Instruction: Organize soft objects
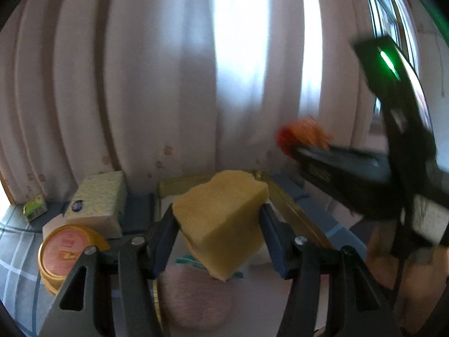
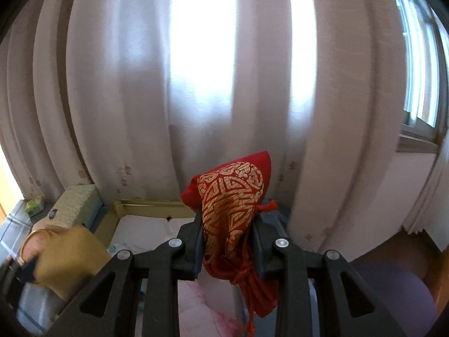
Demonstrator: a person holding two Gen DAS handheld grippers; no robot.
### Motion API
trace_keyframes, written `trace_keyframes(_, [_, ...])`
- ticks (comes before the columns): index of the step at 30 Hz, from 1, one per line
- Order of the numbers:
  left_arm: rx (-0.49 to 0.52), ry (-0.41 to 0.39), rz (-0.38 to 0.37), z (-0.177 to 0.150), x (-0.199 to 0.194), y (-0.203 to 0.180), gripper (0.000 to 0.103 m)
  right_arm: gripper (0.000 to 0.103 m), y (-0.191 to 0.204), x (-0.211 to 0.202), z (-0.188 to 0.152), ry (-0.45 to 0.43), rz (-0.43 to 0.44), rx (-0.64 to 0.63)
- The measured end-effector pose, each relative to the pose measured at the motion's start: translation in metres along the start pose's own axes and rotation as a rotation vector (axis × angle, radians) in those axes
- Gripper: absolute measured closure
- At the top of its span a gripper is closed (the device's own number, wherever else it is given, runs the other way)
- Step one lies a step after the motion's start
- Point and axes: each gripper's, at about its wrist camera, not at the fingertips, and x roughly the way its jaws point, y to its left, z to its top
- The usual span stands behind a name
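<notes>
Left gripper (image 1: pixel 219 219) squeezed on both sides of a yellow sponge (image 1: pixel 221 219), low in the middle of the left wrist view, up off the table. Right gripper (image 2: pixel 227 241) pinched tight on a red cloth bag (image 2: pixel 230 213) with gold patterns, low in the middle of the right wrist view, strings dangling below.

Behind everything, a big pale curtain (image 1: pixel 157 78) with bright light coming through. Under the sponge, a gold-rimmed tray (image 1: pixel 297 210) with a white bottom. Near the bottom of the left view, a fluffy pink pad (image 1: pixel 193 300). At lower left, a tissue box (image 1: pixel 98 199) on the blue checked table (image 1: pixel 16 252). In front of that, a round gold tin (image 1: pixel 67 250) with a pink lid. Farthest left, a small green box (image 1: pixel 34 207).

In the right wrist view, sponge at lower left, blurry.
</notes>
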Motion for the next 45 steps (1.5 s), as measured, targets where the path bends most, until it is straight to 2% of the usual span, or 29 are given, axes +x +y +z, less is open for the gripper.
trace_keyframes(3, [0.044, 0.042, -0.001, -0.004, 0.009, -0.013, 0.045, 0.072, 0.007, 0.018, 0.009, 0.039, 0.03, -0.018])
trace_keyframes(7, [0.091, 0.078, 0.023, -0.006, 0.018, -0.023, 0.045, 0.072, 0.016, 0.053, 0.016, 0.146, 0.1, -0.017])
trace_keyframes(9, [0.094, 0.123, 0.027, -0.005, 0.027, -0.022, 0.043, 0.071, 0.02, 0.067, 0.016, 0.19, 0.123, -0.016])
trace_keyframes(10, [0.083, 0.14, 0.02, -0.005, 0.03, -0.021, 0.04, 0.069, 0.022, 0.076, 0.015, 0.226, 0.139, -0.014])
trace_keyframes(12, [0.059, 0.16, 0.014, -0.006, 0.032, -0.018, 0.027, 0.06, 0.023, 0.087, 0.013, 0.271, 0.2, 0.005])
trace_keyframes(14, [0.052, 0.167, 0.008, -0.006, 0.031, -0.016, 0.011, 0.035, 0.018, 0.099, 0.011, 0.327, 0.289, 0.055])
trace_keyframes(16, [0.057, 0.132, 0.027, -0.005, 0.025, -0.013, 0.0, 0.032, 0.007, 0.099, 0.011, 0.333, 0.342, 0.114])
trace_keyframes(19, [0.054, 0.075, 0.03, -0.003, 0.012, -0.008, 0.0, 0.025, -0.014, 0.089, 0.013, 0.297, 0.397, 0.208])
trace_keyframes(22, [0.032, 0.025, 0.023, -0.003, -0.001, 0.001, 0.0, 0.025, -0.031, 0.076, 0.008, 0.249, 0.417, 0.305])
trace_keyframes(27, [0.001, -0.061, 0.075, -0.008, -0.016, 0.02, 0.0, 0.025, -0.039, 0.046, -0.005, 0.156, 0.416, 0.377])
trace_keyframes(33, [-0.046, -0.146, 0.203, -0.015, -0.032, 0.059, 0.0, 0.024, -0.014, -0.014, -0.024, -0.09, 0.22, 0.34])
trace_keyframes(34, [-0.053, -0.156, 0.237, -0.016, -0.035, 0.068, 0.0, 0.02, -0.003, -0.028, -0.03, -0.15, 0.18, 0.319])
trace_keyframes(35, [-0.06, -0.162, 0.27, -0.018, -0.037, 0.076, 0.0, 0.012, 0.001, -0.037, -0.033, -0.189, 0.157, 0.314])
trace_keyframes(37, [-0.075, -0.168, 0.317, -0.021, -0.04, 0.091, 0.0, 0.005, 0.016, -0.058, -0.044, -0.299, 0.111, 0.321])
trace_keyframes(41, [-0.097, -0.206, 0.432, -0.028, -0.047, 0.119, 0.0, 0.004, 0.047, -0.079, -0.06, -0.433, 0.079, 0.325])
trace_keyframes(45, [-0.118, -0.216, 0.504, -0.033, -0.052, 0.145, 0.0, 0.004, 0.07, -0.08, -0.069, -0.469, 0.09, 0.347])
